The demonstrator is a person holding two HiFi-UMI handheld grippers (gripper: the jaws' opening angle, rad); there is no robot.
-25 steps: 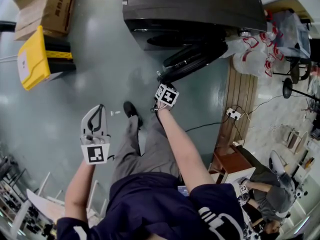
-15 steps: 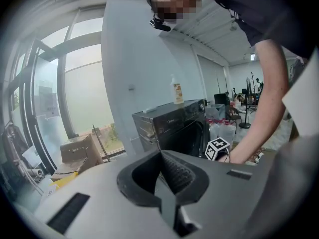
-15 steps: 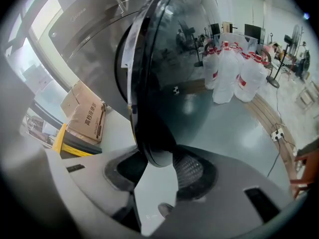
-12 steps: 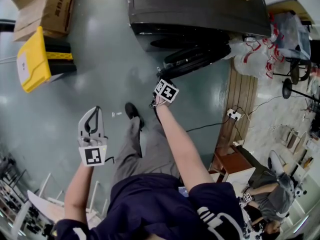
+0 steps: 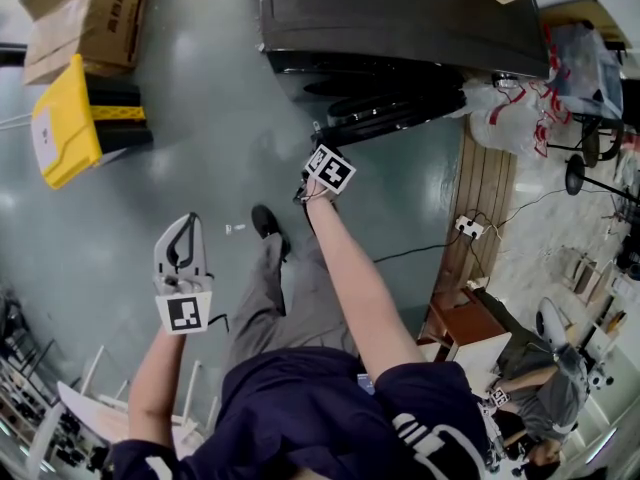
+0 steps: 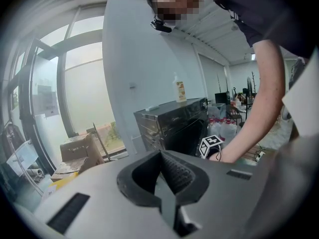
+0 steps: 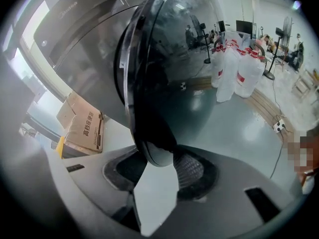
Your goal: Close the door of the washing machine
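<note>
Our right gripper (image 7: 158, 156) is clamped on the rim of the door (image 7: 169, 59), which stands ajar at the washing machine (image 5: 400, 8) front. It looks stiff, hinged and heavy, so we push at the rim. Left gripper (image 6: 162, 158) closed, empty.

Cardboard boxes (image 5: 85, 18); white power strip (image 5: 468, 228)

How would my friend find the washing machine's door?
Look for the big dark washing machine by the white plastic bags. Swung out from its front is the door, held at its rim by the right gripper. It alone is a round, shiny black glass disc.
</note>
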